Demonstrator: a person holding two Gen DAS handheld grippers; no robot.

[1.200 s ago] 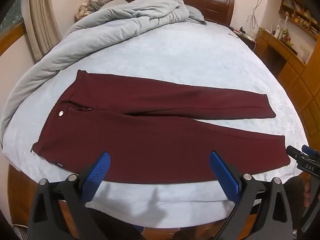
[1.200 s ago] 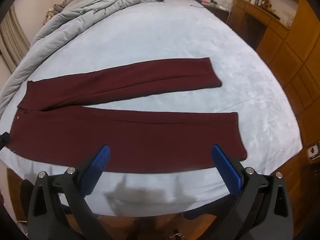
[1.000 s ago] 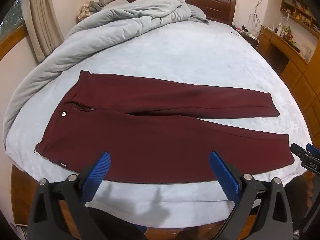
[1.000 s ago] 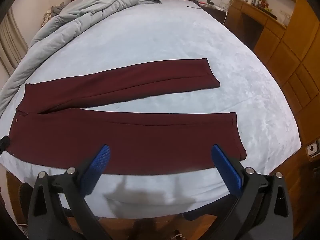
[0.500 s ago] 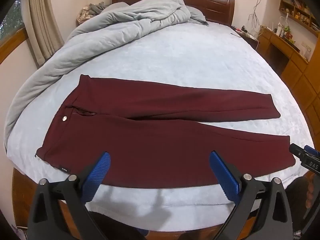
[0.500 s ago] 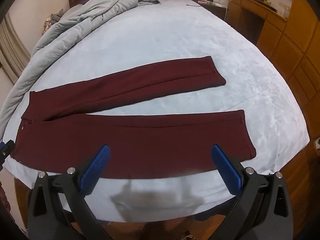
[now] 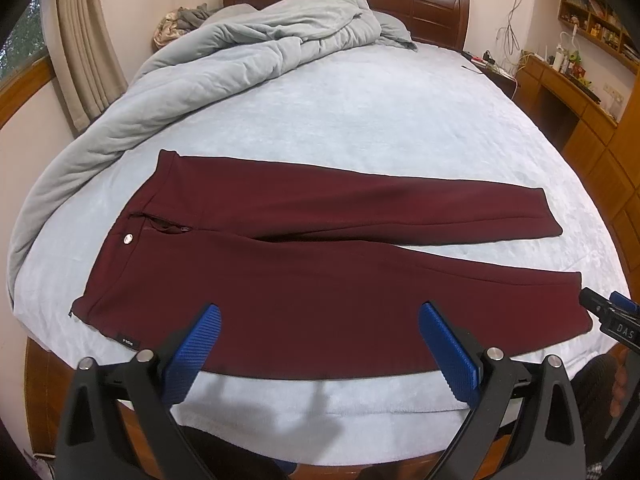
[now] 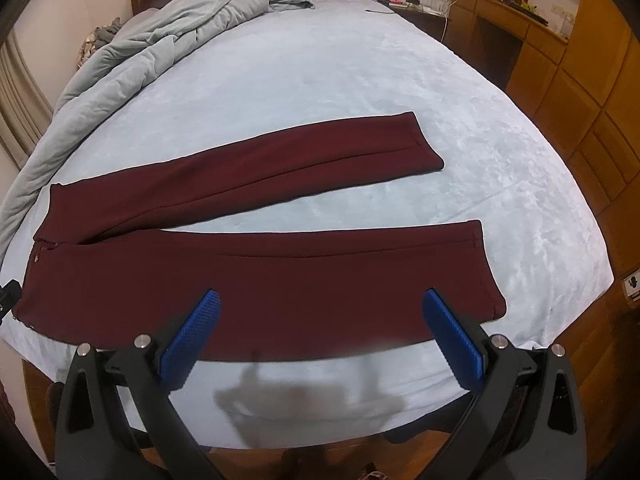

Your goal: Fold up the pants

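Since a second ago we have drawn slightly back, so more of the pale blue bed (image 7: 360,120) shows below the maroon pants (image 7: 320,272), which lie flat, unfolded, legs spread rightward. A grey duvet (image 7: 200,68) is heaped well beyond the waistband. Our left gripper (image 7: 318,344) and right gripper (image 8: 320,328) hover wide apart above the near edge, holding nothing.

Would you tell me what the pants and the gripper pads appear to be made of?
The pants look like thick matte maroon knit or woven fabric: flat, no sheen. The left gripper pads look like blue ribbed rubber or plastic; which is unclear.
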